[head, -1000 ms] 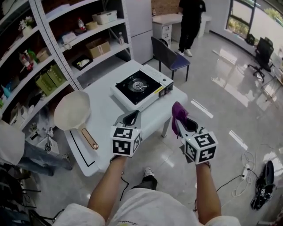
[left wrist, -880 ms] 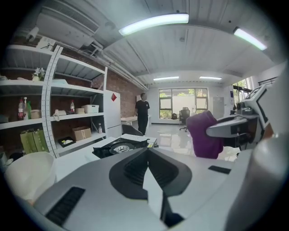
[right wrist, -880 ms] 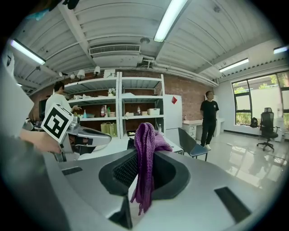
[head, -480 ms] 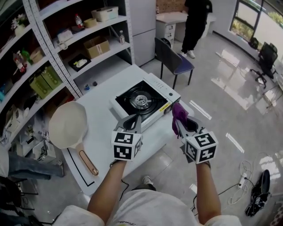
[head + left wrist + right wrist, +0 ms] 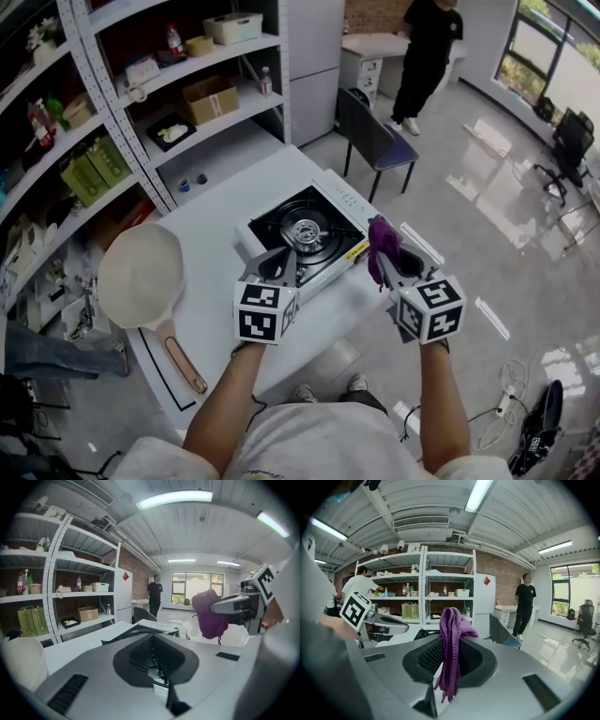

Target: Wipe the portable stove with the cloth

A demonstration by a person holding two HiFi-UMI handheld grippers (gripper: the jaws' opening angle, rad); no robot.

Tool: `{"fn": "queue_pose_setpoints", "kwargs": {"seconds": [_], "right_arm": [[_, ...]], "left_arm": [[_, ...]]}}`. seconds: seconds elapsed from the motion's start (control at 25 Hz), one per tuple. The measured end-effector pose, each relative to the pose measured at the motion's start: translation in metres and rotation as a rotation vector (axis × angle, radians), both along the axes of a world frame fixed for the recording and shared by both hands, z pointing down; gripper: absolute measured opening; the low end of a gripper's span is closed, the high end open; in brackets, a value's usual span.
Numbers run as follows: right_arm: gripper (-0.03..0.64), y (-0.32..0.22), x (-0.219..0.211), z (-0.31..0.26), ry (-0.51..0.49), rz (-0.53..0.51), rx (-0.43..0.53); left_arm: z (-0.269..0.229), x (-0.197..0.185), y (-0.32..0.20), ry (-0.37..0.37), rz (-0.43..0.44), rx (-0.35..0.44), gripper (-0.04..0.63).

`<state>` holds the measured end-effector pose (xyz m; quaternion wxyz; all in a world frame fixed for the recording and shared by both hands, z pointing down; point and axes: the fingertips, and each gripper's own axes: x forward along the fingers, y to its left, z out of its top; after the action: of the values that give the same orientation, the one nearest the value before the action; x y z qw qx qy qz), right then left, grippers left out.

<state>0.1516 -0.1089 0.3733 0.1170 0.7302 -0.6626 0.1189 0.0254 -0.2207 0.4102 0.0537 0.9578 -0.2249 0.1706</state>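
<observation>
Cloth (image 5: pixel 382 242): purple, pinched in our right tongs (image 5: pixel 389 267) and bunched above the tips, with a tail hanging below.
Right tongs: clenched on the cloth, just right of the portable stove (image 5: pixel 305 232).
Left tongs (image 5: pixel 279 262): we hold them closed on nothing, with the tips at the stove's near edge.
Portable stove: centre of frame on the white worktop (image 5: pixel 211 234), the cloth not yet on it.

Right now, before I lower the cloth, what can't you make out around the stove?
Head view: white portable stove, front panel partly covered by the left gripper and purple knitted cloth.
Head view: grime on its black top, too small to tell.
Right gripper view: stove mostly hidden behind the cloth clamped in the right gripper.
</observation>
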Motion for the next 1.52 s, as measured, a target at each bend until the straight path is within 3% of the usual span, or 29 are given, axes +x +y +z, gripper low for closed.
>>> {"fn": "queue_pose_setpoints", "kwargs": {"seconds": [0.4,0.96,1.52], "right_arm": [[0.06,-0.068,0.05,-0.004,0.027,-0.142,0.007],[0.06,-0.188,0.116,0.011,0.143,-0.557,-0.055],[0.06,-0.27,0.115,0.054,0.362,-0.89,-0.148]], "left_arm": [[0.009,0.0,-0.046,-0.033,-0.149,0.015,0.002],[0.012,0.019,-0.085,-0.06,-0.49,0.002,0.002],[0.019,0.019,-0.088,-0.087,-0.705,-0.015,0.002]]}}
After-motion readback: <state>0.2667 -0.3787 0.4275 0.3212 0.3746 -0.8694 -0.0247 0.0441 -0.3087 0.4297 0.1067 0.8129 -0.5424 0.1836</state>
